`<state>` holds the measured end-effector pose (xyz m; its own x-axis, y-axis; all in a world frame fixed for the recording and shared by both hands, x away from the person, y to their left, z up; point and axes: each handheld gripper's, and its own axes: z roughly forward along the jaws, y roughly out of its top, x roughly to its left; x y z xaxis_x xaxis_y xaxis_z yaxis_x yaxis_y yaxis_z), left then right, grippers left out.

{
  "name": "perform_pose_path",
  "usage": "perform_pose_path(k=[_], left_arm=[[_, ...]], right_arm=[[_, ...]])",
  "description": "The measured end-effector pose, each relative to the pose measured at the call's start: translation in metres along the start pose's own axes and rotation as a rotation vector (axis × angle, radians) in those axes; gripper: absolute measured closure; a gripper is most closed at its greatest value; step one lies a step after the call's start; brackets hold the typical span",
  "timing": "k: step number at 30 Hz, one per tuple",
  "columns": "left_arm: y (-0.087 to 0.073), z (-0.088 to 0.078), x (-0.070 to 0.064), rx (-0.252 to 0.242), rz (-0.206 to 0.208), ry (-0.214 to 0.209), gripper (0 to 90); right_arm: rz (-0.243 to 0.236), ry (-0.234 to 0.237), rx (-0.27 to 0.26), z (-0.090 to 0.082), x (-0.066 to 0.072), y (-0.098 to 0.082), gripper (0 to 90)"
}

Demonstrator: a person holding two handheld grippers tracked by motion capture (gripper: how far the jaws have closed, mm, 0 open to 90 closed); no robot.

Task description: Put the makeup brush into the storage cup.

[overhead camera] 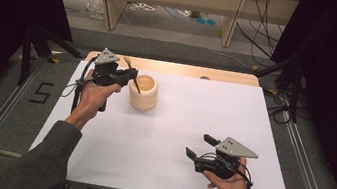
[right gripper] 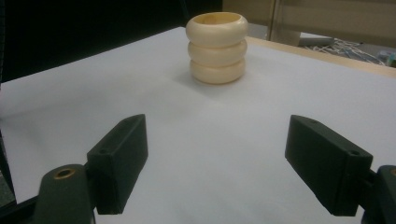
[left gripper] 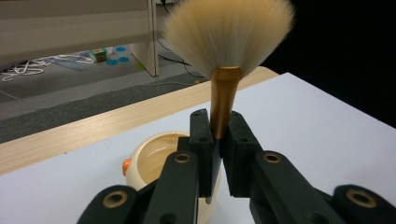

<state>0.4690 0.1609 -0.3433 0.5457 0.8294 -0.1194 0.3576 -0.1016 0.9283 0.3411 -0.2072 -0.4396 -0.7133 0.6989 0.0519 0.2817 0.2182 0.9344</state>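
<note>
My left gripper point(left gripper: 218, 135) is clamped on the brush point(left gripper: 224, 60). The jaws pinch its gold ferrule from both sides. The bristles fan out wide above the jaw tips, pale cream, slightly blurred at the edges. A dark handle runs down between the jaws, below the ferrule.

In the high view the left gripper point(overhead camera: 131, 75) sits at the far left of the sheet point(overhead camera: 158, 148), just beside the cup point(overhead camera: 143, 92). The brush point(overhead camera: 132, 73) lies tilted there: bristle end up and away from me, the thin dark handle slanting down over the cup's rim. I cannot tell whether the handle tip touches the cup.

The cup is a cream, three-ringed holder, upright on the white sheet, toward the far left. From the left gripper view I see into it point(left gripper: 154, 158): pale inner wall, a small orange spot on the outer rim.

My right gripper point(right gripper: 215, 168) has its jaws spread wide with nothing between them. It hovers low over the near right part of the sheet point(overhead camera: 199, 147), well apart from the cup. Its camera looks straight at the cup point(right gripper: 217, 46) across bare sheet.

The sheet covers a wooden table point(overhead camera: 180, 69), visible as a strip along the far edge.
</note>
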Motion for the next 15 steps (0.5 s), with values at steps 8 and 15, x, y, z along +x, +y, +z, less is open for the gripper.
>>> perform_pose_path(k=[8, 15], left_arm=[[0.003, 0.008, 0.004, 0.004, 0.0, 0.02, 83.2], [0.006, 0.019, 0.01, -0.003, -0.022, 0.044, 83.2]], right_arm=[[-0.004, 0.004, 0.003, 0.0, 0.0, 0.0, 22.1], [-0.002, 0.007, 0.005, 0.001, 0.001, -0.001, 22.0]])
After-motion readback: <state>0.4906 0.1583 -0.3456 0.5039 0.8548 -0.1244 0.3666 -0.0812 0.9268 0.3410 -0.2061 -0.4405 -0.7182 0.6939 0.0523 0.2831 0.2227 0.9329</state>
